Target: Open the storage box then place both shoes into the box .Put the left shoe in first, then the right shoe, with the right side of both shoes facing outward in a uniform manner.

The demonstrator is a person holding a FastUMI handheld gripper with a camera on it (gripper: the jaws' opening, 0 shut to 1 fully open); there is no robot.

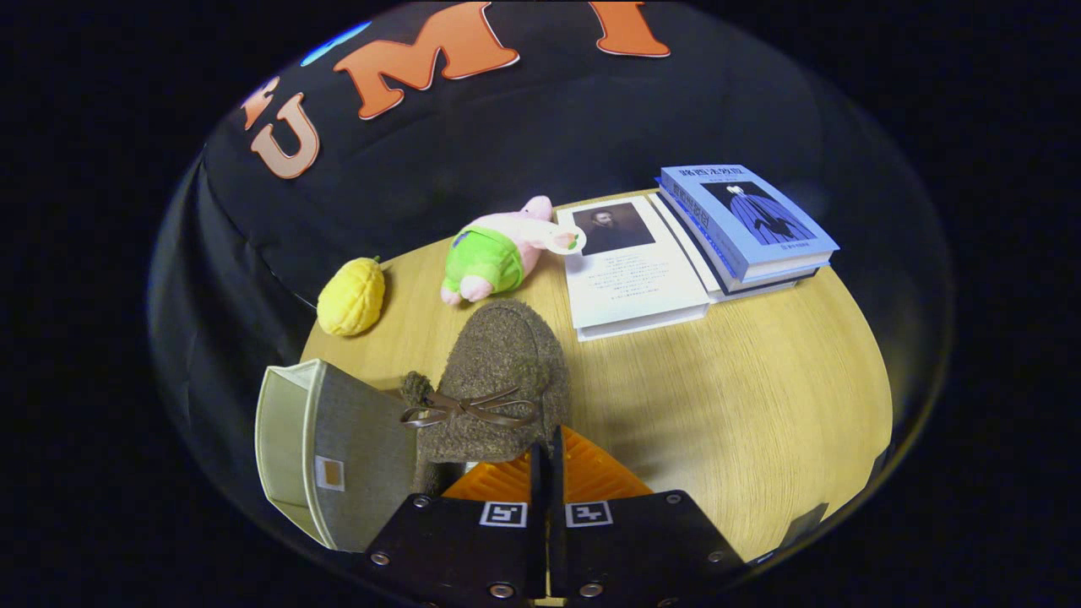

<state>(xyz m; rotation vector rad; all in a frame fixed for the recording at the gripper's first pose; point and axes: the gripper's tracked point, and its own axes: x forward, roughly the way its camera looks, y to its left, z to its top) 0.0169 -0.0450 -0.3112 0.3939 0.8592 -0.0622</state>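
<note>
The fuzzy brown bouclé loafer with a thin brown bow, probably light, soft and floppy but stiffest at its heel rim, hangs pinched there between the nearly closed fingers of the gripper, above the light wooden table, the opened grey fabric storage box at nine o'clock.

brown fuzzy shoe, yellow toy, blue-covered book
</note>
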